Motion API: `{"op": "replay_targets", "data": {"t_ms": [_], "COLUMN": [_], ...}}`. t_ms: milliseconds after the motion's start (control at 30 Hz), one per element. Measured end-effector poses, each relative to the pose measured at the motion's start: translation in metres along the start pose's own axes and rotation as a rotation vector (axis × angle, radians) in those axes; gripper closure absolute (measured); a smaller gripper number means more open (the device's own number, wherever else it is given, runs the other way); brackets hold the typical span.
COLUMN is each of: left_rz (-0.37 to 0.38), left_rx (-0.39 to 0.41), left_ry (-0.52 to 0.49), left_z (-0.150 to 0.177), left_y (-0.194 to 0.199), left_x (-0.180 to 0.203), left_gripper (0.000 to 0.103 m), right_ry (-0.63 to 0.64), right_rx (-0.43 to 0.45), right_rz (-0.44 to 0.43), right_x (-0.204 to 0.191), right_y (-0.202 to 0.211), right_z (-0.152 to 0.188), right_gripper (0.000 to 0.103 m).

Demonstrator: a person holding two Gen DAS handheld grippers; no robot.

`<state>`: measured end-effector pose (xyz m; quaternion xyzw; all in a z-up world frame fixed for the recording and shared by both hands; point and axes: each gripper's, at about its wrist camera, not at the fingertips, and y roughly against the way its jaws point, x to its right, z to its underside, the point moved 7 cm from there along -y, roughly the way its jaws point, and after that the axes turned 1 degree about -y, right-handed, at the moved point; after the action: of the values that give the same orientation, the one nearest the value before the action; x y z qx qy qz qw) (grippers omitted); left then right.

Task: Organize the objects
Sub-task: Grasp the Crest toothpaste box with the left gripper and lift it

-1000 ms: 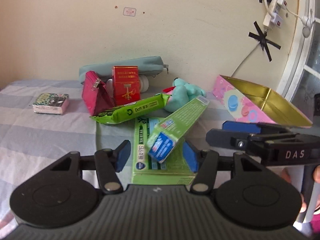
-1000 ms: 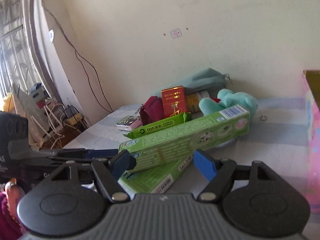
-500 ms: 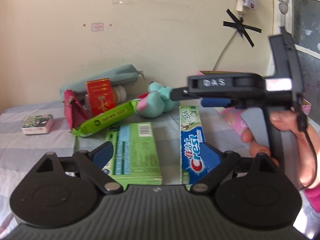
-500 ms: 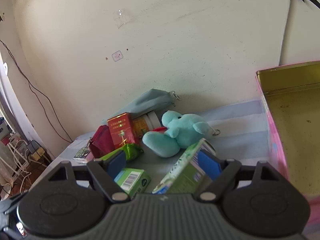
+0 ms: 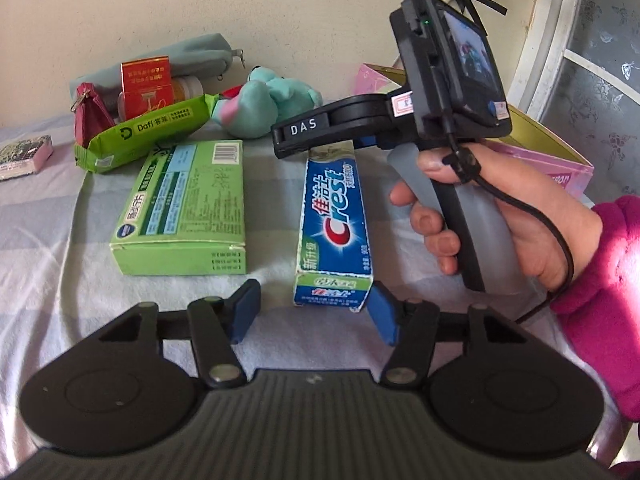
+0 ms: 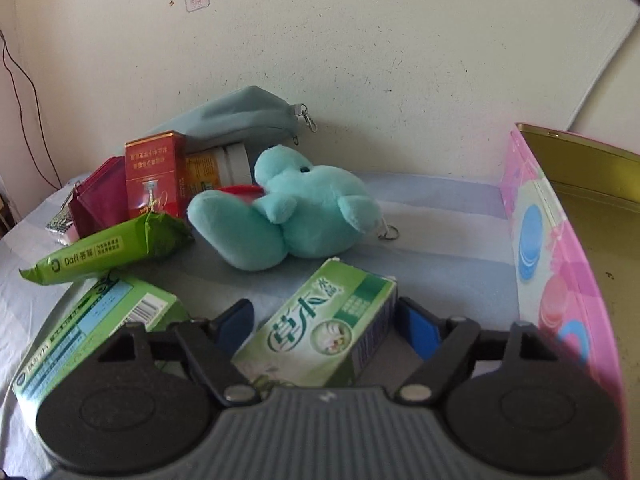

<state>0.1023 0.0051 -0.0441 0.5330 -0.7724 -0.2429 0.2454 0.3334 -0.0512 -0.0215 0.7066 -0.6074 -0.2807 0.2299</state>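
Left tongs (image 5: 314, 312) are closing at the near end of the Crest toothpaste box (image 5: 334, 226), right pad by its corner, left pad clear of it, so no pinch there. The box lies flat on the striped cloth (image 5: 48, 216), just right of a wider green box (image 5: 184, 208). At its far end the right tongs (image 6: 324, 320) are closing too, the box between the pads; whether they press I cannot tell. A hand (image 5: 492, 216) grips that handle. Farther back: green Dafi packet (image 5: 148, 132), teal plush toy (image 6: 288, 212), red box (image 6: 154, 172), grey-blue pouch (image 6: 240, 116). Far right, the open pink tin (image 6: 556, 264).
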Motion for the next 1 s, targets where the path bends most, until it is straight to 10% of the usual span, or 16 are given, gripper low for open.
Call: {"op": "replay_targets", "data": {"t_ms": [1000], "left_rz": [-0.133], "left_rx": [-0.016], "left_ry": [0.159], "left_z": [0.058], "left_y": [0.078], "left_x": [-0.053], "left_gripper": [0.029], "right_ry": [-0.121], "right_rx": [-0.005], "right_rz": [-0.275], "right_x": [0.007], "right_y": [0.157], "right_z": [0.109], "right_gripper": [0.022]}}
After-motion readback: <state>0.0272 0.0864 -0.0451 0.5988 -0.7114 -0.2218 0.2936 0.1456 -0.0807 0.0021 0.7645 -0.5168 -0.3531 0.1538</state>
